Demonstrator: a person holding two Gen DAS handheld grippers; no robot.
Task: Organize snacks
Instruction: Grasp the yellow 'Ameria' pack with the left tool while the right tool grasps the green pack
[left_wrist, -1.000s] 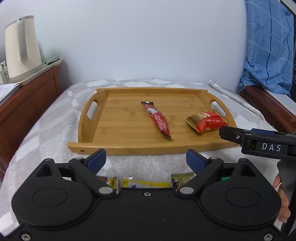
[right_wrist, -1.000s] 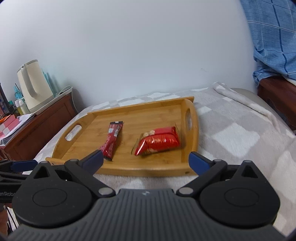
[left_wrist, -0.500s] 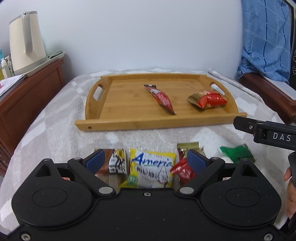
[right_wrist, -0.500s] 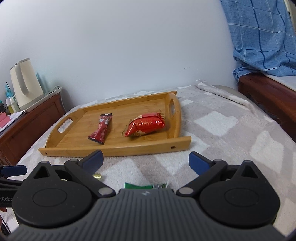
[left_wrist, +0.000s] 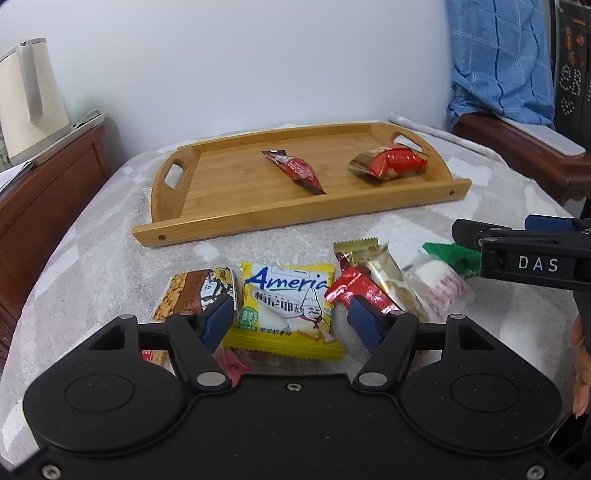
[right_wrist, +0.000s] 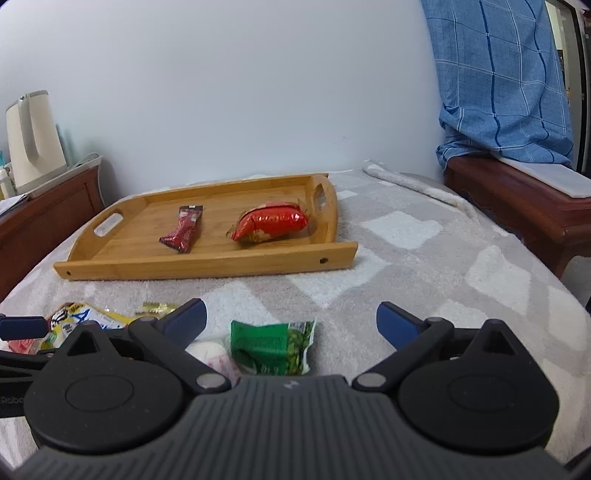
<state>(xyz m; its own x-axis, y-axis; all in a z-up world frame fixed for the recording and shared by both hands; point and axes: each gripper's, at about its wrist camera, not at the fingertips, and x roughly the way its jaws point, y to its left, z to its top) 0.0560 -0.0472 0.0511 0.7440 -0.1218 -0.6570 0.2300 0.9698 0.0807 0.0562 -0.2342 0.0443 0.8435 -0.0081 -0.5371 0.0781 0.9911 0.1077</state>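
A bamboo tray (left_wrist: 221, 218) (right_wrist: 207, 264) lies on the grey blanket and holds a slim dark red packet (left_wrist: 295, 170) (right_wrist: 183, 229) and a puffy red bag (left_wrist: 391, 164) (right_wrist: 271, 223). Several snacks lie in a row in front of it: a yellow packet (left_wrist: 286, 306), a brown bar (left_wrist: 197, 293), a red-and-gold bar (left_wrist: 369, 275), a white clear-wrapped sweet (left_wrist: 437, 282) and a green packet (right_wrist: 273, 345). My left gripper (left_wrist: 291, 321) is open and empty over the yellow packet. My right gripper (right_wrist: 291, 321) is open and empty over the green packet.
A cream kettle (left_wrist: 29, 96) stands on a wooden cabinet (left_wrist: 40, 195) at the left. A wooden bench (right_wrist: 517, 206) with a blue checked cloth (right_wrist: 498, 81) is at the right. A rolled blanket edge (right_wrist: 410, 181) runs behind the tray.
Both grippers have pulled back from the tray and tipped down, so the row of loose snacks has come into view under them. Both stay open and empty.
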